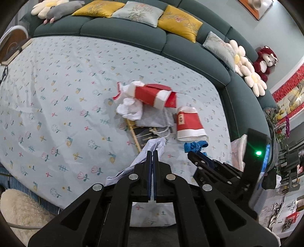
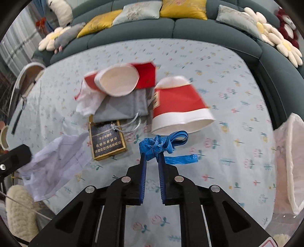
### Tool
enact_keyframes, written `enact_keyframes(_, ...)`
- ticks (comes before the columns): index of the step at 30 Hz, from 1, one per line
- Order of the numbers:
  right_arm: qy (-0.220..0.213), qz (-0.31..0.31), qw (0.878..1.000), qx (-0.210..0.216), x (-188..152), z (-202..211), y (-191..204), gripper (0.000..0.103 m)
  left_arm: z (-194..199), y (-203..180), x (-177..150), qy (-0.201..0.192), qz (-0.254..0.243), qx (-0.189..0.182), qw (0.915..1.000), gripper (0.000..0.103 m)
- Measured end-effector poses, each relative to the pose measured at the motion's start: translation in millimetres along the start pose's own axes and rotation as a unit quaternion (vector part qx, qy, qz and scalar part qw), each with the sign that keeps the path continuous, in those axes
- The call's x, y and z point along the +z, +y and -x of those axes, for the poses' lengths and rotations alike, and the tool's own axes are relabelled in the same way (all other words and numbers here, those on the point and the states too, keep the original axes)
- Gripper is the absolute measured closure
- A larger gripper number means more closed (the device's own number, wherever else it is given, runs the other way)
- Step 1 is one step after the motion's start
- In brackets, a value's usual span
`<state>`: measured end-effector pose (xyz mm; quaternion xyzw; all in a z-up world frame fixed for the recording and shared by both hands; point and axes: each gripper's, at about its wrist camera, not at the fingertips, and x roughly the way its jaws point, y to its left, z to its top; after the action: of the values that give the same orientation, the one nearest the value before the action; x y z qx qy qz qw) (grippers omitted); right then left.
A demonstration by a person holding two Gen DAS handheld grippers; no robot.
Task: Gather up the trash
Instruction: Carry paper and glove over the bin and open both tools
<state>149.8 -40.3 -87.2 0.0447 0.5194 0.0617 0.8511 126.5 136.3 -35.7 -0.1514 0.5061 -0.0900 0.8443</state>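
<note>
Fingers of the left gripper [image 1: 152, 152] are fully closed, pads together, pinching a crumpled white paper sheet [image 1: 152, 150] that trails down toward 7 o'clock. Fingers of the right gripper [image 2: 152, 154] stand nearly closed, with a narrow gap at the pads, clamped on the knot of a blue plastic ribbon [image 2: 159, 145]; one loose end of the ribbon runs out toward 3 o'clock.

Remaining trash lies on a bed [image 2: 237, 79] with a floral sheet, at 12 o'clock from both grippers:
- A red-and-white paper cup [image 2: 178, 106] on its side, mouth toward 5 o'clock, just beyond the ribbon.
- A second paper cup [image 2: 117, 81], blurred, at 10 o'clock from the first, resting on a red card [image 2: 146, 76] and a white tissue [image 2: 87, 100].
- A grey drawstring pouch [image 2: 121, 108] beneath them, overlapping the top of a gold-edged dark box [image 2: 107, 140].

A pale bag [image 2: 288, 161] shows at the 3 o'clock edge of the right wrist view. Cushions [image 2: 182, 8] line the green headboard [image 2: 133, 32].
</note>
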Motion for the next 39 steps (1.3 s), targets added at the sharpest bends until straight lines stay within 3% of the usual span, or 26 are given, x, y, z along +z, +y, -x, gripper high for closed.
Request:
enact_keyframes(8,-0.047,-0.043,0.998,-0.023,-2,51,-51,0.092,5,-68,-5,-0.007,-0.062,-0.021,0.9978,0.103)
enact_keyframes(18,-0.094,-0.12,0.985,-0.081,-27,110,-166,0.092,-6,-177,-15,-0.004,-0.143,-0.066,0.9876,0.103)
enact_keyframes(27,-0.105,-0.186,0.97,-0.119,-58,124,-255,0.092,-35,-272,-33,0.019,-0.203,-0.1,0.9739,0.102)
enact_keyframes(39,-0.103,-0.218,0.961,-0.135,-78,121,-312,0.091,-78,-352,-48,0.054,-0.243,-0.134,0.9592,0.102)
